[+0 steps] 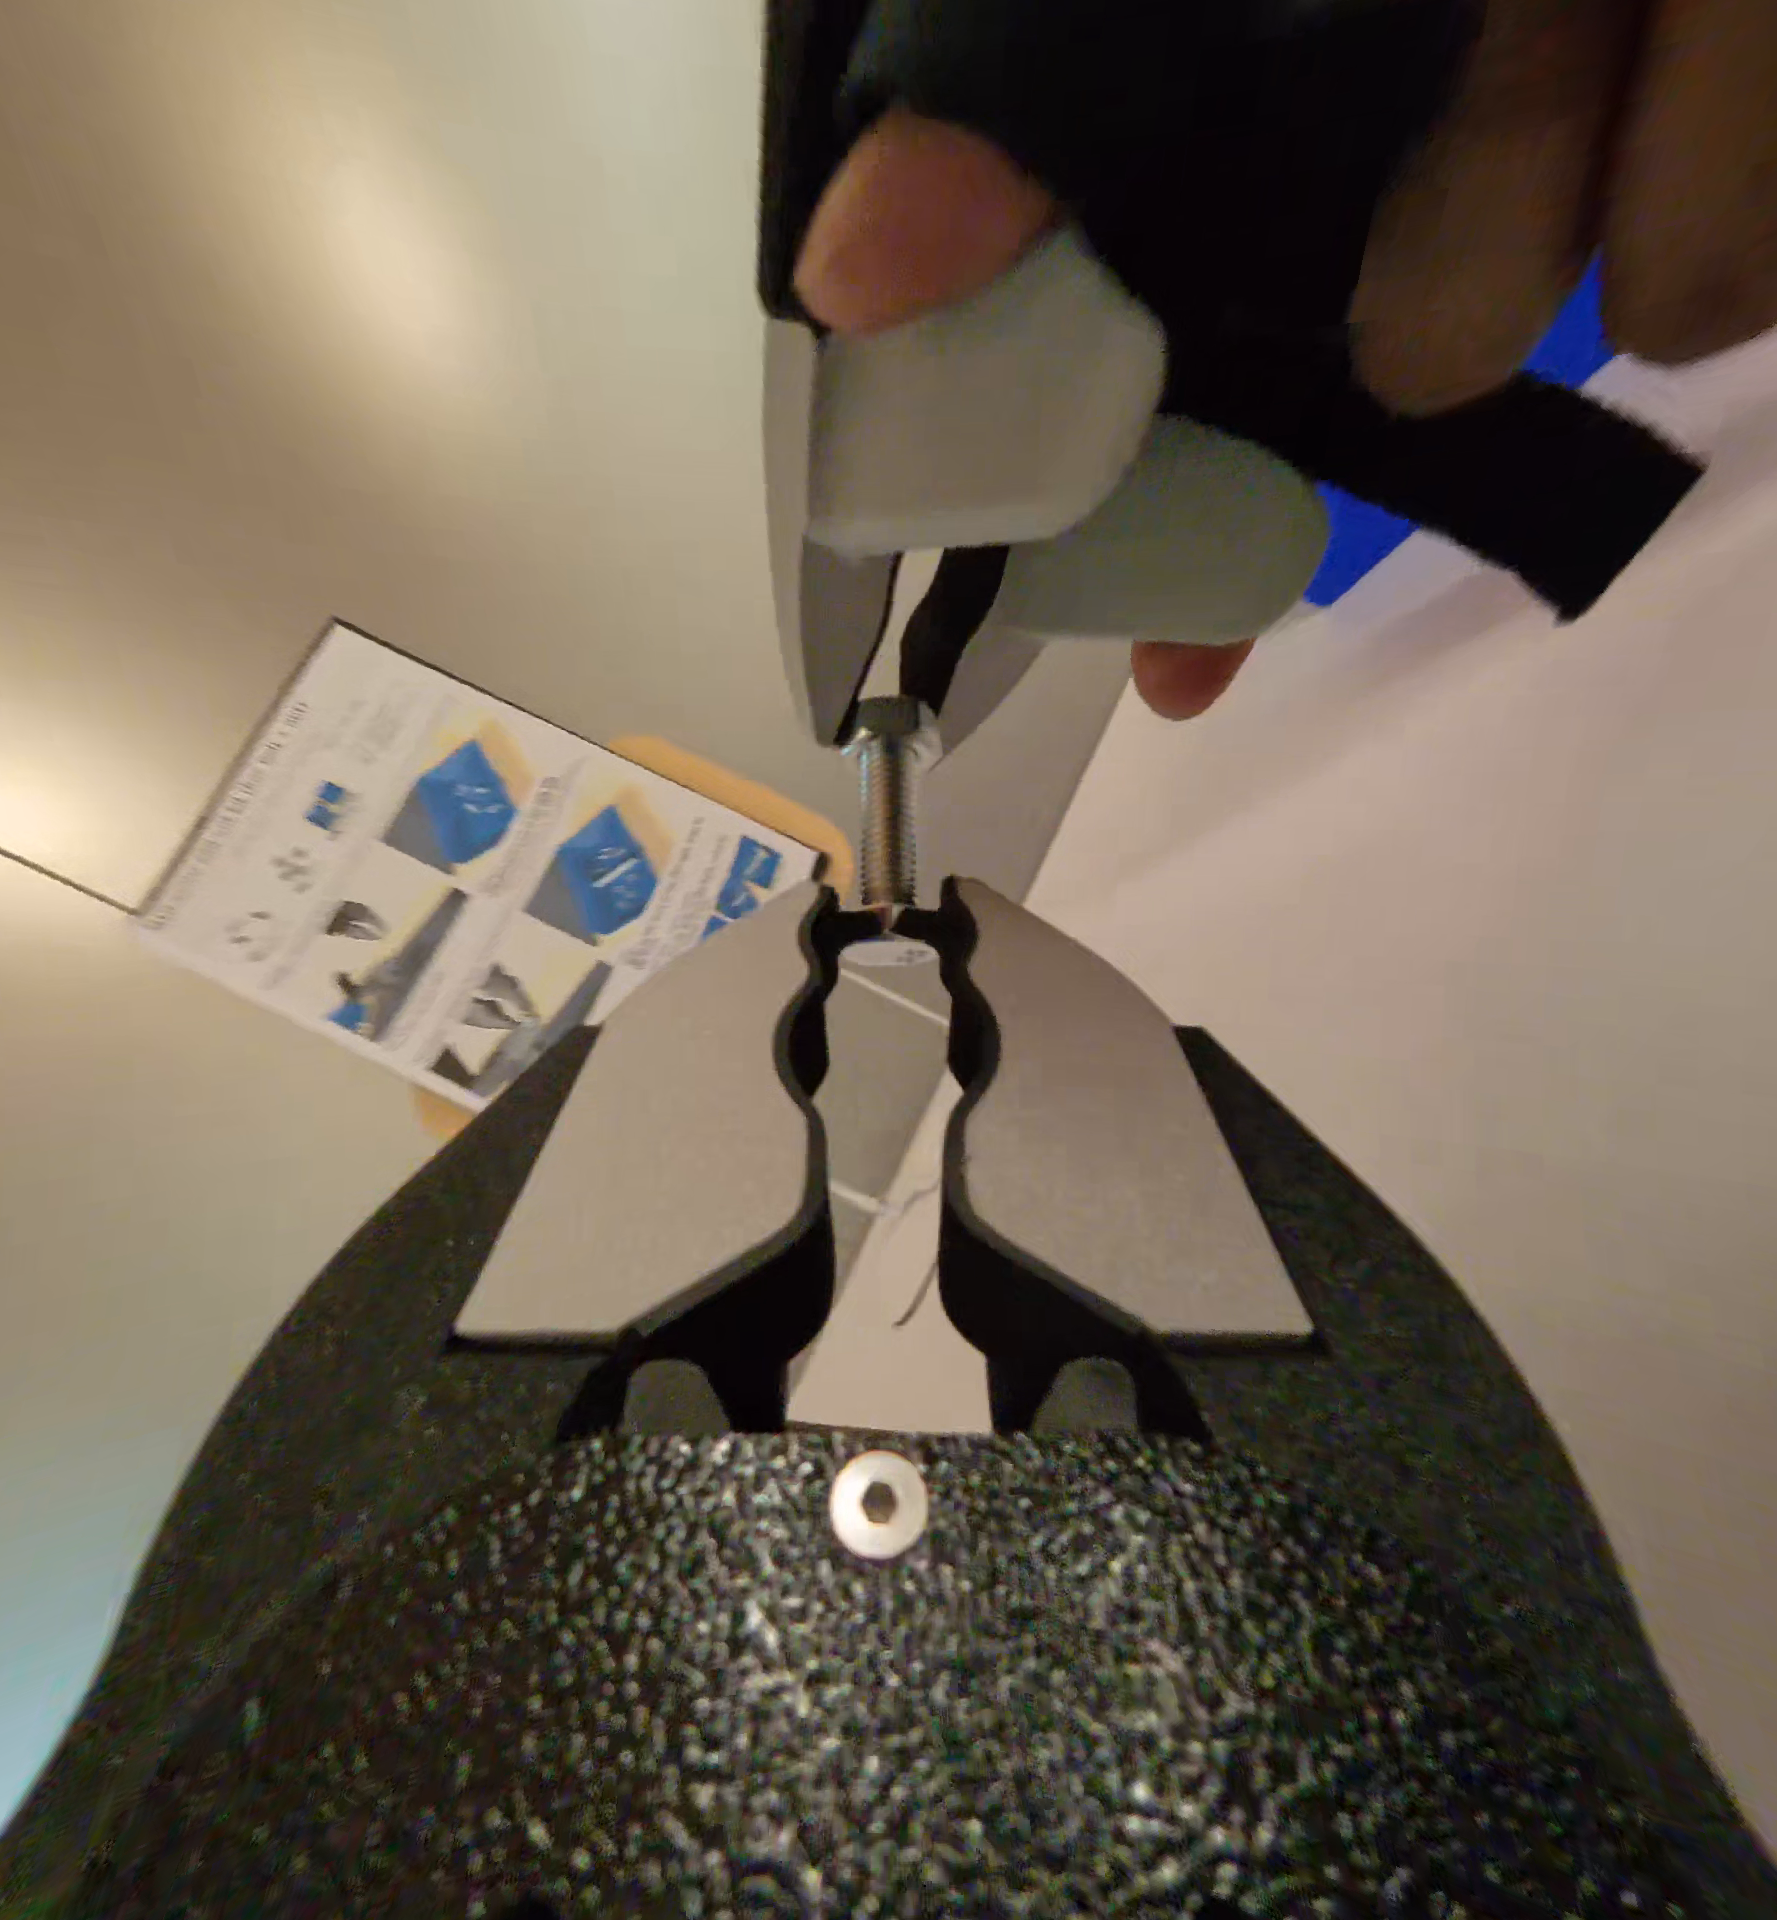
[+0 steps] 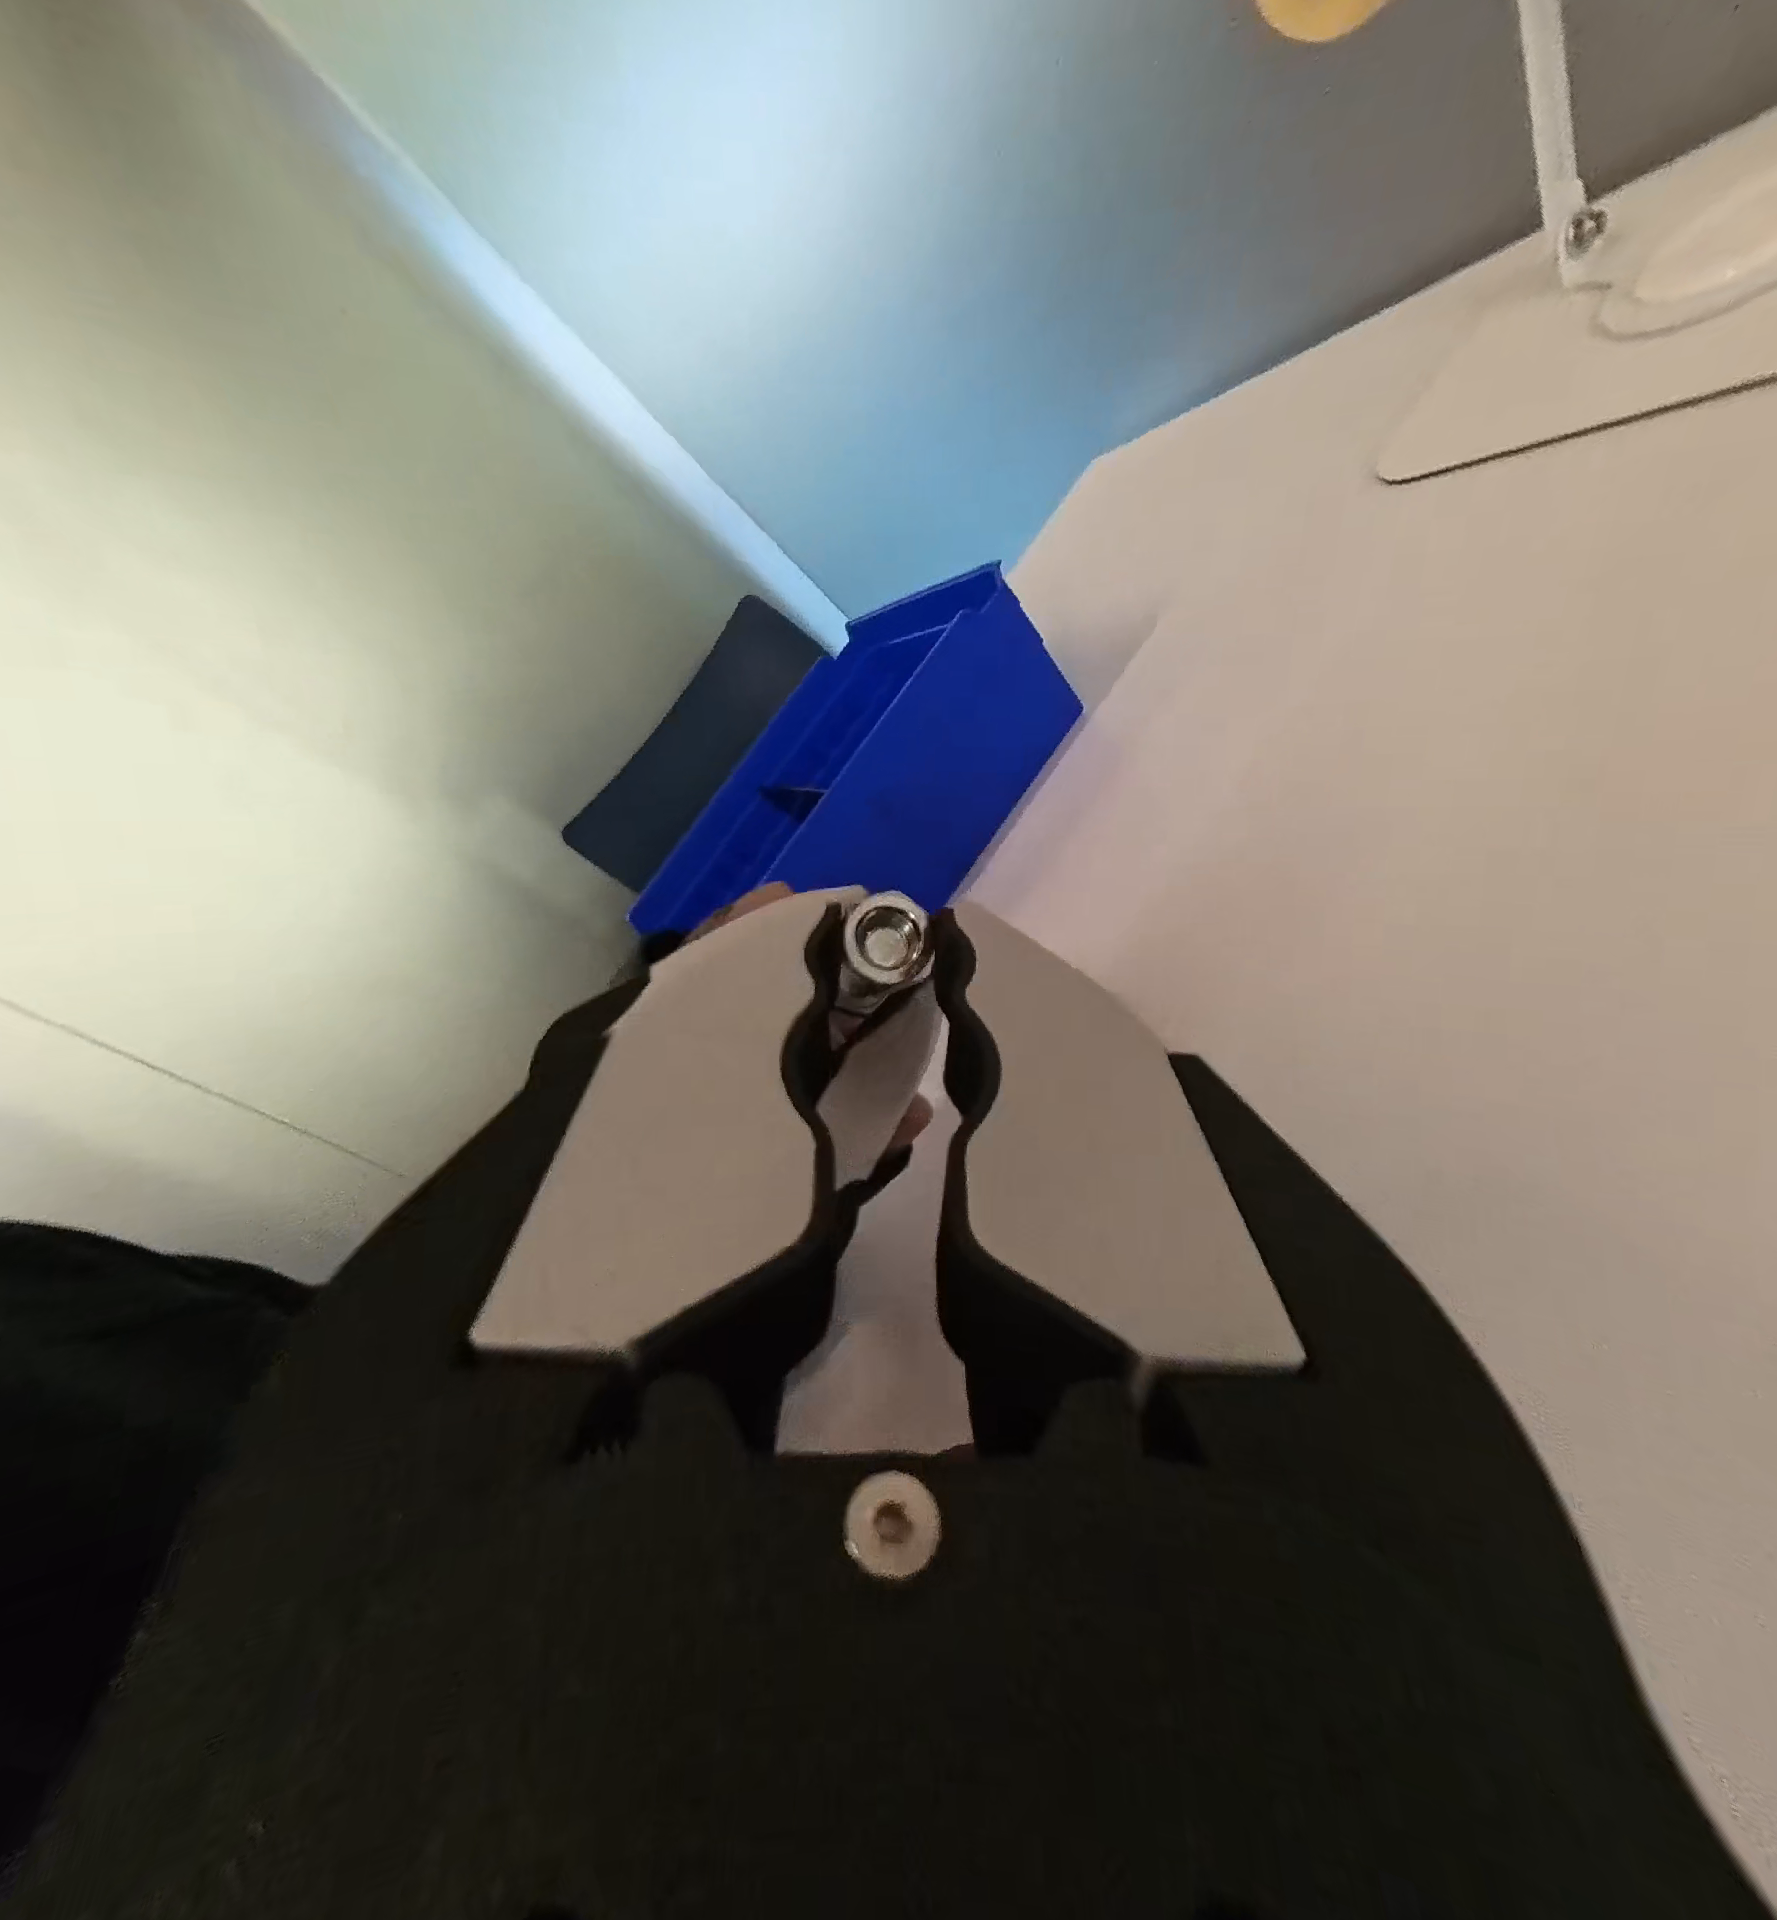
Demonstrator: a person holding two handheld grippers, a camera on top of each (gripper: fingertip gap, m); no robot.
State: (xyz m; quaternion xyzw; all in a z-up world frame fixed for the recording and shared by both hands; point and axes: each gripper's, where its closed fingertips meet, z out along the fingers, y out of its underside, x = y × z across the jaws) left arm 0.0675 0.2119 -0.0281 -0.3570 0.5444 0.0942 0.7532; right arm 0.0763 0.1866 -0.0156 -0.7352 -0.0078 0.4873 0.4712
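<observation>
In the left wrist view a silver threaded bolt (image 1: 889, 821) hangs between the two grippers. My right gripper (image 1: 889, 732) comes in from above, held by a gloved hand (image 1: 925, 229), and is shut on the bolt's hex head. My left gripper (image 1: 889, 909) is shut on a small silver nut (image 1: 879, 951), which sits in the top notch of its pads. The bolt's threaded end meets the nut there. In the right wrist view my right gripper (image 2: 884, 935) clamps the bolt head (image 2: 886, 945). A grey finger of the left gripper (image 2: 879, 1081) shows behind it.
A printed sheet with blue pictures (image 1: 468, 862) lies on a tan board (image 1: 759, 800). A blue plastic bin (image 2: 884, 748) stands on a dark pad (image 2: 697, 727) beyond the grippers, beside a white tabletop (image 2: 1435, 935). A flat white base plate (image 2: 1611, 405) lies at upper right.
</observation>
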